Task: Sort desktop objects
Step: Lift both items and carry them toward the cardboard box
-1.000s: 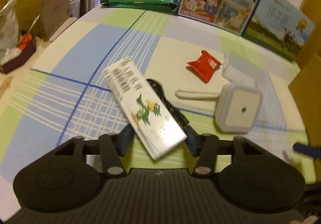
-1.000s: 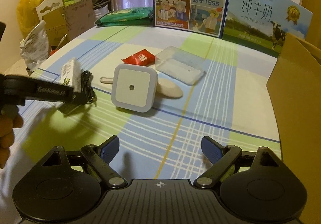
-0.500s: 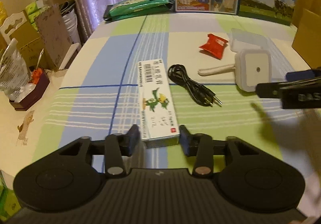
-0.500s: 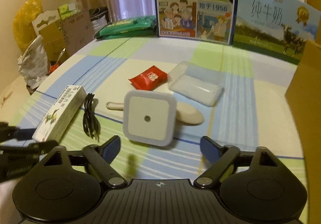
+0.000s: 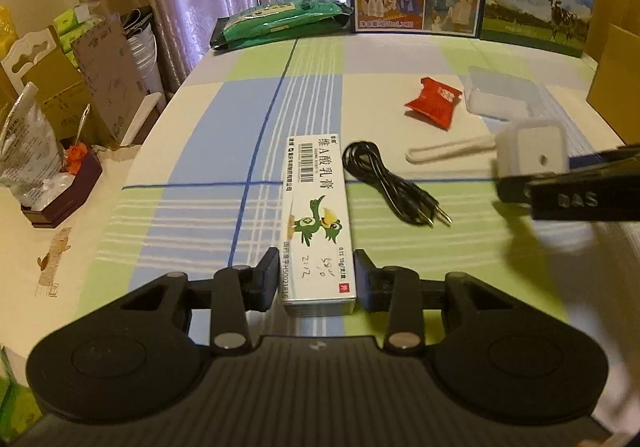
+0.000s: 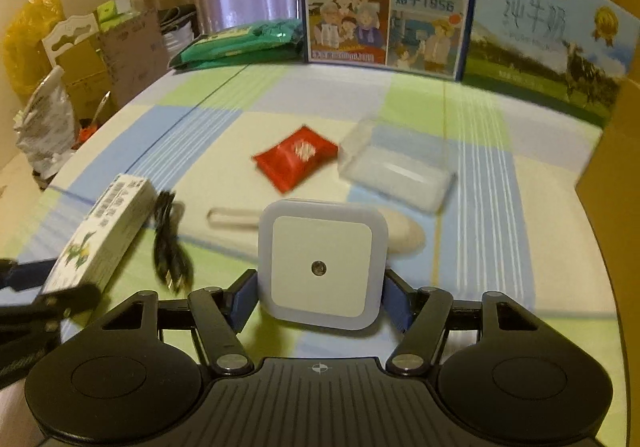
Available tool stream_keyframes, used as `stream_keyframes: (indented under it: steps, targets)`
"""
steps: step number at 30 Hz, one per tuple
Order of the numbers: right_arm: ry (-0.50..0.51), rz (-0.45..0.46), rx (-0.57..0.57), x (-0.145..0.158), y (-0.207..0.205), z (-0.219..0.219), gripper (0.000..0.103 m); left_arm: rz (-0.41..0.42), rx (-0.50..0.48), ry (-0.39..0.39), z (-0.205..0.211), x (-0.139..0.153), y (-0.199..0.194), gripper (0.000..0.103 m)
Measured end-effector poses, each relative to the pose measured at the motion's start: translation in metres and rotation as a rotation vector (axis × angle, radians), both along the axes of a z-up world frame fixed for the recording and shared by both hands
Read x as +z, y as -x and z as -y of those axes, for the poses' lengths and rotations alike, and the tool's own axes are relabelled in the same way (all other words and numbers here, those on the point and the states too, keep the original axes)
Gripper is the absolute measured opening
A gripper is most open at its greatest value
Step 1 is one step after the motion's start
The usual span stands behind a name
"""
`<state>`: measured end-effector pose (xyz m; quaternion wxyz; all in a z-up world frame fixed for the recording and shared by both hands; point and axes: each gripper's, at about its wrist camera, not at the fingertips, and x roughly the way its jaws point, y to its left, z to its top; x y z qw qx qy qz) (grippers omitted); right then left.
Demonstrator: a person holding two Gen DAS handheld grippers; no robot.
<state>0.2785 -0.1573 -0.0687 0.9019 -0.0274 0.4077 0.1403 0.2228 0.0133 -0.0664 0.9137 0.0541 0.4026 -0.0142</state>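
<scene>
Straddling the square night light on the checked tablecloth, my right gripper stands open, pads needing even closure, while my left gripper flanks, unclamped, the ointment box.

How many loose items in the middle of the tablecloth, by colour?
White: 3 - ointment box, square night light, spoon
Black: 1 - coiled cable
Red: 1 - snack packet
Clear: 1 - plastic box
Total: 6
The left tongs flank the ointment box; the right tongs flank the night light.
</scene>
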Motion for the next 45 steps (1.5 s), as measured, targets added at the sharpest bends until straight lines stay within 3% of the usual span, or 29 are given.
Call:
stream_keyframes:
  steps: [5,12,17,21,28,41,45]
  targets:
    - [-0.014,-0.036,-0.027,0.005,0.053,0.027,0.062,-0.018,-0.002,0.023,0.014,0.003,0.046,0.033]
    - [0.031,-0.060,-0.038,0.020,0.135,0.061,0.062,-0.035,-0.134,0.006,0.058,0.007,0.132,0.033]
    - [0.062,-0.079,-0.044,0.023,0.175,0.080,0.063,-0.040,-0.165,0.011,0.068,0.006,0.165,0.033]
    - [0.056,-0.068,-0.046,0.022,0.187,0.087,0.063,-0.046,-0.161,0.016,0.066,0.006,0.169,0.043]
    - [0.093,-0.010,-0.036,0.016,0.190,0.081,0.069,-0.028,-0.149,0.006,0.062,0.011,0.157,0.047]
    - [0.088,0.023,-0.064,0.011,0.191,0.085,0.072,-0.023,-0.200,-0.036,0.070,0.001,0.126,0.047]
    - [0.090,0.016,-0.064,0.010,0.192,0.086,0.072,-0.033,-0.212,-0.034,0.071,-0.001,0.124,0.039]
